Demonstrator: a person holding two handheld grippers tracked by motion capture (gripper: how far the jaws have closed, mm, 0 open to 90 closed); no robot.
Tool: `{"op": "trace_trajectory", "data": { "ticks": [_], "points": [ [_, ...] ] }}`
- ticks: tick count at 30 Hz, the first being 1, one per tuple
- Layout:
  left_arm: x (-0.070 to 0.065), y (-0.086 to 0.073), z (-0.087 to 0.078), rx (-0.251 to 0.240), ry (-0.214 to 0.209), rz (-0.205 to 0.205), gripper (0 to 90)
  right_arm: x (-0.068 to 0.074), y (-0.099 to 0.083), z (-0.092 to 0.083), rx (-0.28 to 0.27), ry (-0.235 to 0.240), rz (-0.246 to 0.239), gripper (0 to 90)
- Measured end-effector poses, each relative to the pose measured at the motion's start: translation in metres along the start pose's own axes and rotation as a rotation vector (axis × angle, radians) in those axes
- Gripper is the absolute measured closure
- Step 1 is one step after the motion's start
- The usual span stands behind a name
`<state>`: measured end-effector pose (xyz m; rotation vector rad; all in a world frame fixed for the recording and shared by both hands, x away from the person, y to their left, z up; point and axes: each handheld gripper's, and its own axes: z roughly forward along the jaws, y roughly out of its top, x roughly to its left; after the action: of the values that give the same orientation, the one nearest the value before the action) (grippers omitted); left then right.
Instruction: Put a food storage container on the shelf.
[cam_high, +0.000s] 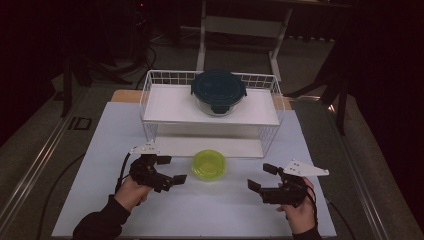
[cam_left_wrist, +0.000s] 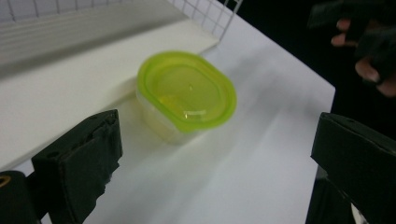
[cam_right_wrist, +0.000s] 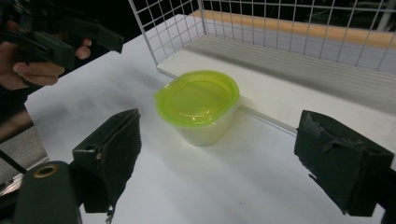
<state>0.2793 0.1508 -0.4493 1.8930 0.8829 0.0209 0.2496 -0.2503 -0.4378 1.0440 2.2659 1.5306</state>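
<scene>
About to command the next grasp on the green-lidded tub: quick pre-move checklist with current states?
1. Left gripper open, nothing between its fingers: ok.
2. Right gripper open, nothing between its fingers: ok.
3. Green-lidded tub upright on the white table, between the two grippers, touched by neither: ok.
4. Green lid seated on the tub: looks flat all round, but sealed or only resting: cannot tell.
5. Room around the tub: the wire rack stands close behind it, its lower shelf edge right beside the tub: not ok for an approach from behind.
6. Dark-lidded glass container on the rack's upper shelf, away from both grippers: ok.
</scene>
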Motion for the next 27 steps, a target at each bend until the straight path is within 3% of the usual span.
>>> {"op": "trace_trajectory", "data": {
  "ticks": [7, 15, 19, 23, 25, 27],
  "points": [
    [-0.002, 0.007, 0.011, 0.004, 0.003, -0.023, 1.6, -0.006, 0.006, 0.023, 0.078, 0.005, 0.043, 12.5],
    [0.008, 0.008, 0.029, -0.008, 0.007, -0.108, 4.4, -0.014, 0.011, 0.056, 0.154, 0.045, 0.144, 13.0],
    [0.014, 0.007, 0.04, 0.022, 0.004, -0.177, 6.7, -0.021, 0.012, 0.071, 0.181, 0.061, 0.236, 14.5],
    [0.024, 0.004, 0.048, 0.029, 0.012, -0.266, 14.0, -0.029, 0.011, 0.082, 0.199, 0.078, 0.323, 21.6],
    [0.029, 0.002, 0.052, 0.035, 0.021, -0.325, 17.6, -0.033, 0.01, 0.087, 0.201, 0.064, 0.373, 24.7],
    [0.032, 0.001, 0.057, 0.048, 0.024, -0.358, 22.3, -0.037, 0.009, 0.092, 0.199, 0.07, 0.416, 27.9]
  ]
}}
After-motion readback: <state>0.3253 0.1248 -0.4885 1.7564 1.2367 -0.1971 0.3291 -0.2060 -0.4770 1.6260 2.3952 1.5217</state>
